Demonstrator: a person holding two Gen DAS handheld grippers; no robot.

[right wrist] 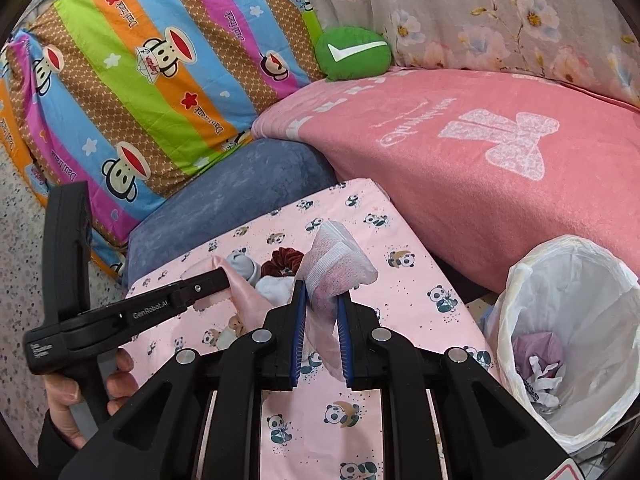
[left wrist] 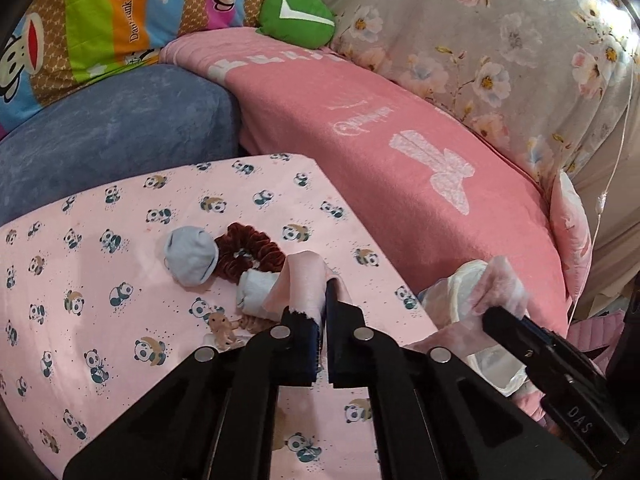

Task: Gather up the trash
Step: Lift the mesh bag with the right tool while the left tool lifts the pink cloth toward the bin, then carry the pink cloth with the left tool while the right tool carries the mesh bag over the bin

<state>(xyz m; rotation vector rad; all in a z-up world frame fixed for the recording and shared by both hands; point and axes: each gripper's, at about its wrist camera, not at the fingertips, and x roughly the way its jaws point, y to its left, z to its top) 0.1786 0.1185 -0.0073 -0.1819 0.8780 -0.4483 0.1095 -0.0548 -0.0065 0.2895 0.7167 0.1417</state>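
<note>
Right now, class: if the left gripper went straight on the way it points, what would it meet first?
Beyond the pink cloth it grips, likely the light blue sock, then the maroon scrunchie; depth is unclear.

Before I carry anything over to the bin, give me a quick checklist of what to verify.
1. Right claw shut on the white-pink wrapper: ok.
2. Left claw shut on the pink cloth: ok.
3. Bin bag open, with room inside: ok.
4. Bin close on the right claw's side: ok.
5. Pink cloth really trash: cannot tell.
6. Scrunchie and grey socks clear of the held cloth: cannot tell, one sock touches it.
</note>
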